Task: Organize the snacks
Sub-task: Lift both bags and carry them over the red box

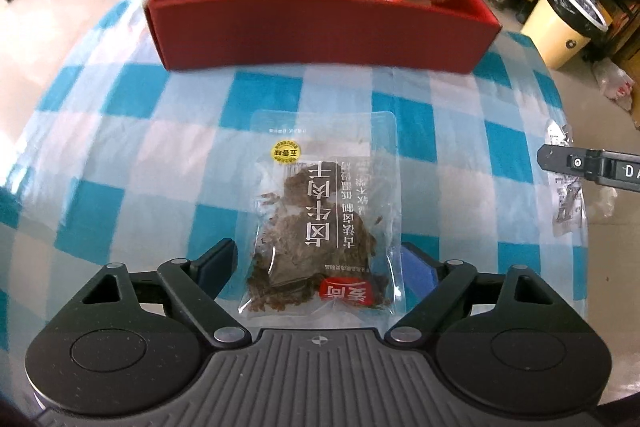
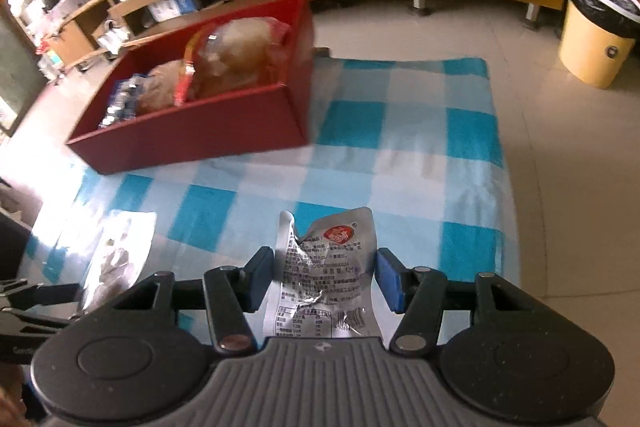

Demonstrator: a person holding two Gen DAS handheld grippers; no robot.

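Downward-tilted right hand-held gripper (image 2: 324,277), clamping silver packet (image 2: 324,279)

Right claw (image 1: 560,157) cut off by the frame edge

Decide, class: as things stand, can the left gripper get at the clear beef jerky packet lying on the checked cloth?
Probably yes. The left gripper stands open right over the clear beef jerky packet, one of its fingers on each side of the packet's near end. Nothing lies between them, and the red box sits well beyond.
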